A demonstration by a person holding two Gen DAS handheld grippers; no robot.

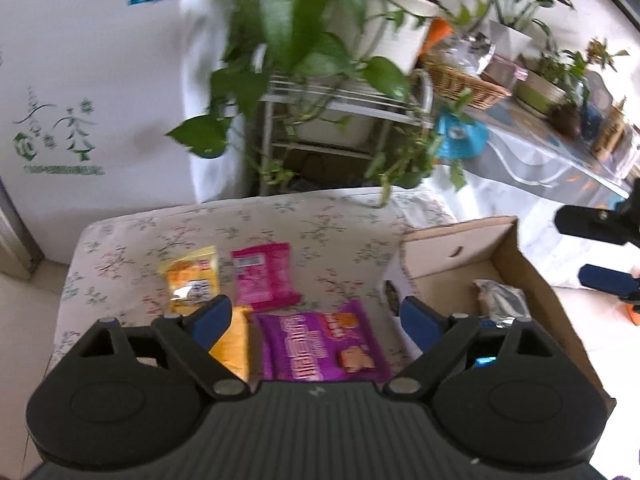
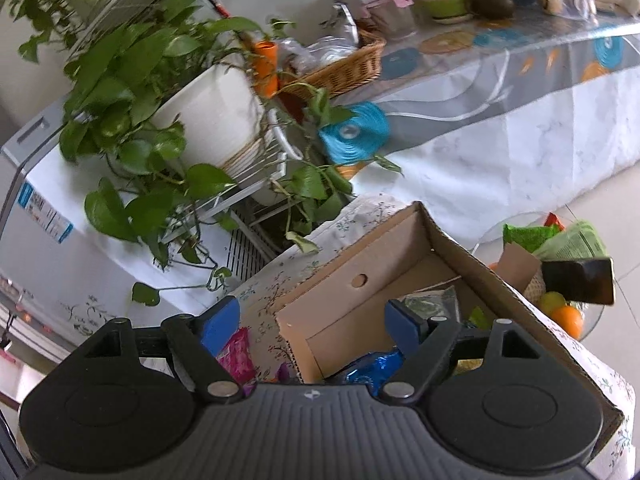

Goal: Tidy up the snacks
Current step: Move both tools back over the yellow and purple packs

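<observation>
Purple snack pack [image 1: 320, 346] under left gripper [image 1: 316, 316] | both claws wide, empty | light, crinkly, slippery film | pinch an edge seam | cardboard box [image 1: 516, 276] beside it.

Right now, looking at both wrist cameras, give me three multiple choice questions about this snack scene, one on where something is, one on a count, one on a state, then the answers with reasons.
1. Where does the purple snack packet lie?
A. inside the cardboard box
B. on the floral cloth, left of the box
C. in the wicker basket

2. How many snack packets show on the floral cloth outside the cardboard box in the left wrist view?
A. one
B. two
C. four

3. In what state is the left gripper?
A. open and empty
B. shut on the pink snack packet
C. shut on the box wall

Answers:
1 B: it lies flat on the cloth beside the box's left wall.
2 C: the yellow packet, pink packet, purple one and an orange packet partly behind a finger.
3 A: the blue pads stand wide apart with nothing between them.
</observation>
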